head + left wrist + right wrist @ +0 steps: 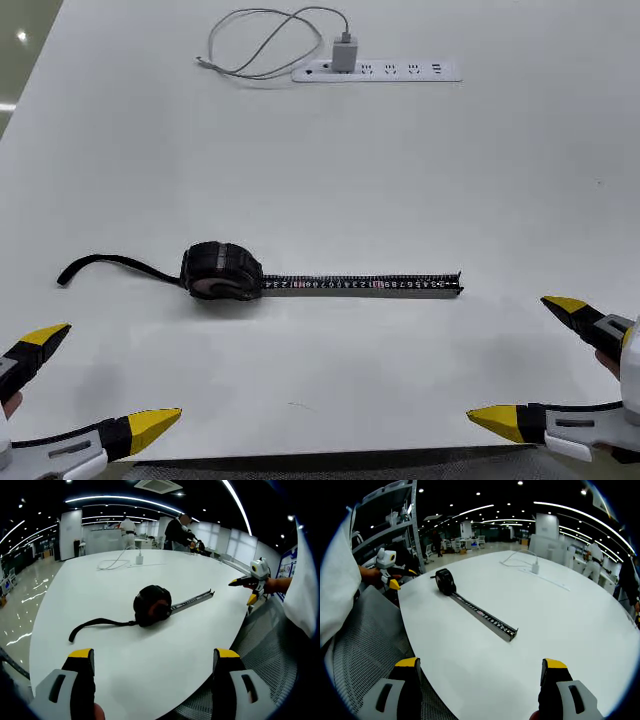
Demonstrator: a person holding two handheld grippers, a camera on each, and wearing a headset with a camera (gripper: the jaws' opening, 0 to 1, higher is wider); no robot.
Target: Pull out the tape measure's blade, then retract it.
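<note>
**Tape Measure: Handling Properties and Grip Points**

**Position.** The tape measure point(220, 270) lies flat on the table point(400, 180), close to the near edge and left of centre. Its blade point(360, 284) is already out and runs parallel to that edge toward the right. The strap point(110, 264) trails toward the left edge.

**Grippers.** On the left gripper point(115, 372) and right gripper point(512, 356), the fingers point(150, 425) are apart and hold nothing. Both grippers hover at the near edge, clear of the tool.

**Handling.**
1. The case point(152, 605) is probably dense and rubber-clad, so it should grip well. Clamp it across its 2 flat sides.
2. The blade is thin, likely springy steel. It is stiff along its length but buckles if bent, and its edges are slippery.
3. Take the blade at the end hook point(458, 283), not mid-length.
4. Expect fast spring recoil on release, so guide the hook back.
</note>
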